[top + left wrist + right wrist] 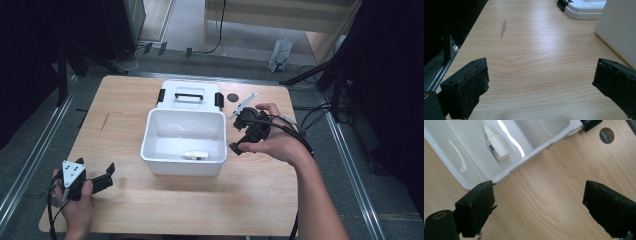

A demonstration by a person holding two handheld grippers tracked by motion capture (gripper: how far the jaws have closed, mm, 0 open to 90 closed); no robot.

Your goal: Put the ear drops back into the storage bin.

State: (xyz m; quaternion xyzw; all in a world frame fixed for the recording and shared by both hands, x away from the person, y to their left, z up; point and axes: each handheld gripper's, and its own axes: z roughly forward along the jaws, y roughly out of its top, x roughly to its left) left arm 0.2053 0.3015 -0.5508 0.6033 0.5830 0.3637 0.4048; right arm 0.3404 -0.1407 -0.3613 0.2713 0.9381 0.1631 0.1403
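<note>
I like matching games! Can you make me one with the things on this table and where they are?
Things:
1. bottle
2. lid
3. left tongs
4. right tongs

Places:
A. beside the box's right wall
B. lying inside the white box
C. near the table's front left corner
D. flat on the table behind the box

Pairs: 1-B, 2-D, 3-C, 4-A
</note>
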